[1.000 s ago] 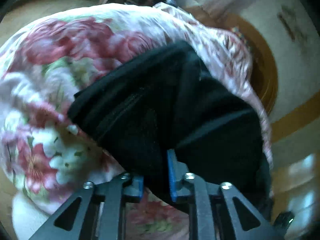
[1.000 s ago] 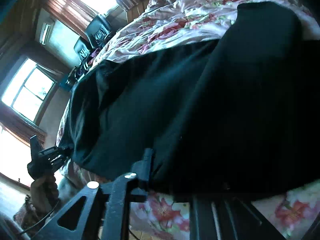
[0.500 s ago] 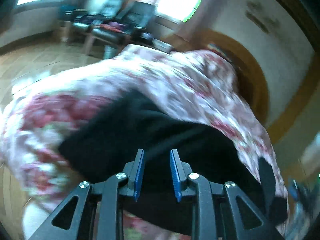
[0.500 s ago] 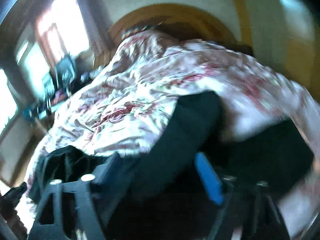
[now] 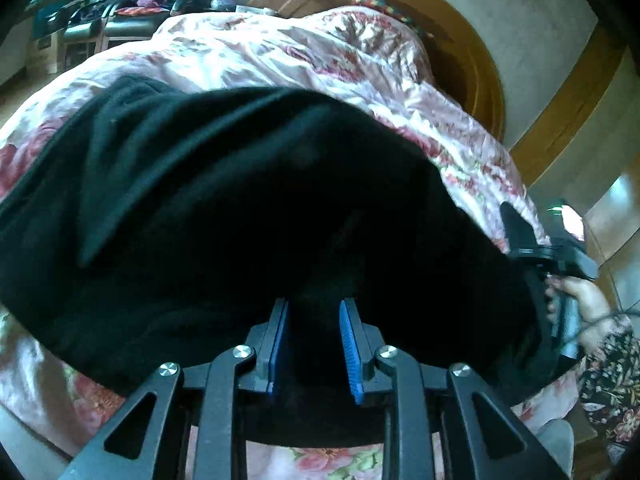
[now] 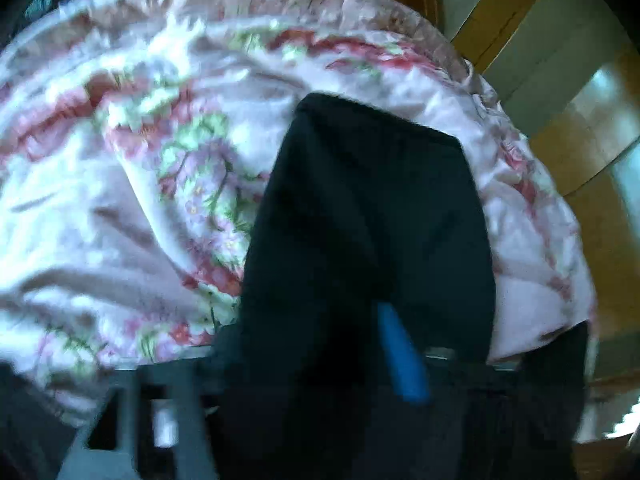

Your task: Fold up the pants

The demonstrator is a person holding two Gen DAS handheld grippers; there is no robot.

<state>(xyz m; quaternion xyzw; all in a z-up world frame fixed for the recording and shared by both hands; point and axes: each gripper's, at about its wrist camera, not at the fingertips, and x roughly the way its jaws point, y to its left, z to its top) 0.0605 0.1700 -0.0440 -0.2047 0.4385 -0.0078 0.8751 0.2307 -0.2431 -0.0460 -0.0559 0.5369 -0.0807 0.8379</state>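
Black pants (image 5: 248,216) lie on a floral bedspread (image 5: 280,52). In the left wrist view my left gripper (image 5: 314,316) has its blue-padded jaws a little apart with black cloth lying between them, at the near edge of the pants. In the right wrist view, which is blurred, a strip of the pants (image 6: 368,216) runs away over the bedspread (image 6: 120,160). My right gripper (image 6: 340,344) has cloth draped over it; one blue pad (image 6: 402,356) shows, the other finger is hidden. The right gripper also shows in the left wrist view (image 5: 560,256), held in a hand at the pants' right end.
A round wooden headboard (image 5: 476,60) stands behind the bed. Dark chairs with clutter (image 5: 132,12) stand at the far left. Wooden wall panels (image 6: 568,92) are to the right of the bed.
Both views have swung during the last second. The black cloth has been carried over and now lies spread wide in front of my left gripper. My right gripper now looks along a narrow strip of pants.
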